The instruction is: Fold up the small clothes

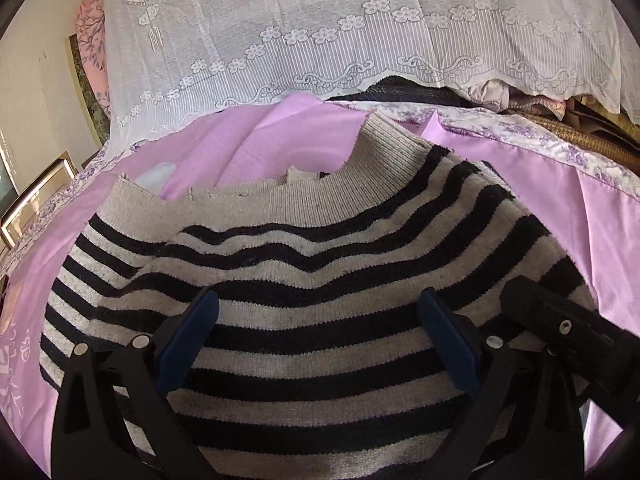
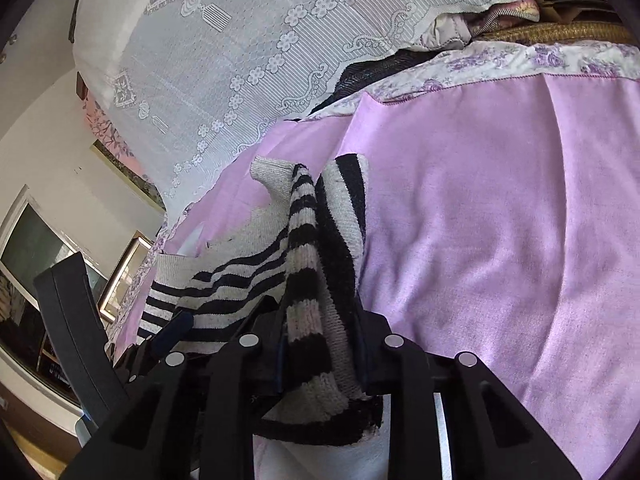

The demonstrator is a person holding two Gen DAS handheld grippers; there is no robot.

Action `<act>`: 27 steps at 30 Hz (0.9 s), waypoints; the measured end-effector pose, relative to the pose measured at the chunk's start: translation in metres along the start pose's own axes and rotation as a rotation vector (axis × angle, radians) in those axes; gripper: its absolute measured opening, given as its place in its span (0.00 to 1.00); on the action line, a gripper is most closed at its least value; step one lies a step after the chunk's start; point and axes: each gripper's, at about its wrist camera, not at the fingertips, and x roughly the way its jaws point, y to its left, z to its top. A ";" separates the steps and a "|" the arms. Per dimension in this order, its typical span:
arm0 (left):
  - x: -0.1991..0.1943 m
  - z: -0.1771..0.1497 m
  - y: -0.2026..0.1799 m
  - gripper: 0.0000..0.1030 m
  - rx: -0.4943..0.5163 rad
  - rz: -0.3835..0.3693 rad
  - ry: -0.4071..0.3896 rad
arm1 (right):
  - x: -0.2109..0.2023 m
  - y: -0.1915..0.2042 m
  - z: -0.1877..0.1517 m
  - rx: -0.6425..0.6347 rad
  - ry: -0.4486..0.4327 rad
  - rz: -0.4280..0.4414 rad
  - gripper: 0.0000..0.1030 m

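Right gripper [image 2: 320,344] is clamped on a bunched edge of the striped sweater [image 1: 312,280]; left gripper [image 1: 318,340] hovers spread wide over it, gripping nothing. Sweater lies on the pink sheet [image 2: 500,220], lace cover [image 1: 320,32] beyond. I'd lift evenly and keep that edge taut.

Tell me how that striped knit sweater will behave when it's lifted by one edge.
The striped sweater likely flops: it already drapes limp from the right gripper. Its fuzzy knit probably grips the fingers rather than slipping. The thick knit may sag and stretch.
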 end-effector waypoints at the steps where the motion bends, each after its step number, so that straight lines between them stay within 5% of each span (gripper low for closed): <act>1: -0.004 0.002 0.001 0.95 0.003 0.005 -0.014 | -0.003 0.003 0.001 -0.008 -0.007 0.000 0.25; 20: -0.025 0.021 0.076 0.96 -0.001 -0.035 -0.069 | -0.021 0.100 -0.004 -0.174 -0.095 -0.111 0.24; 23: -0.003 0.018 0.093 0.96 -0.044 -0.043 0.004 | -0.019 0.118 -0.007 -0.197 -0.100 -0.123 0.23; 27: 0.029 0.018 0.112 0.96 -0.145 -0.177 0.139 | -0.010 0.146 -0.021 -0.266 -0.097 -0.161 0.23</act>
